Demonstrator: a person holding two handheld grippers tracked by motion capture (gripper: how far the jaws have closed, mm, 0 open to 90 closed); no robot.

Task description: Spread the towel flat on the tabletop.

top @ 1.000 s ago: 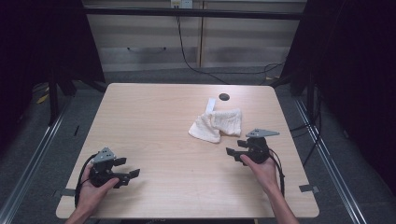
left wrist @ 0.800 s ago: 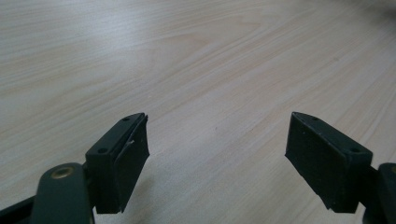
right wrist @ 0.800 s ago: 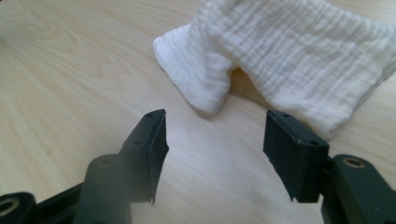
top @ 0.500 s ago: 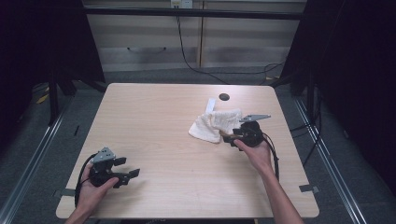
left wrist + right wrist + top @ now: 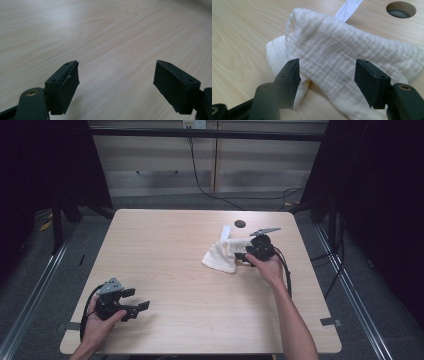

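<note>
Item: light wood-grain rectangular table (image 5: 180,270), seen from the high view, standing on a grey floor with black cables trailing behind it.

Item: crumpled white crinkle-weave cloth (image 5: 223,255), lying in a loose heap on the right half of the table, toward the far edge. In the right gripper view the cloth (image 5: 342,57) is bunched and folded over itself, with one lifted fold raised off the wood.

Item: narrow white strip (image 5: 226,230) (paper or tape, cannot tell which), flat on the table at the cloth's far side; its end shows above the cloth in the right gripper view (image 5: 348,7).

Item: small dark round hole in the tabletop (image 5: 240,224), just beyond the cloth, near the far edge.

Item: right black two-jaw gripper (image 5: 245,254), held in the person's right hand (image 5: 270,267), at the right edge of the cloth. Jaws spread apart, one on each side of the raised fold, gripping nothing (image 5: 327,80).

Item: left black two-jaw gripper (image 5: 137,300), held in the person's left hand (image 5: 100,322), near the table's near-left corner, well apart from the cloth. Jaws wide apart over bare wood, gripping nothing (image 5: 116,85). A grey three-cornered plate sits on top.
</note>
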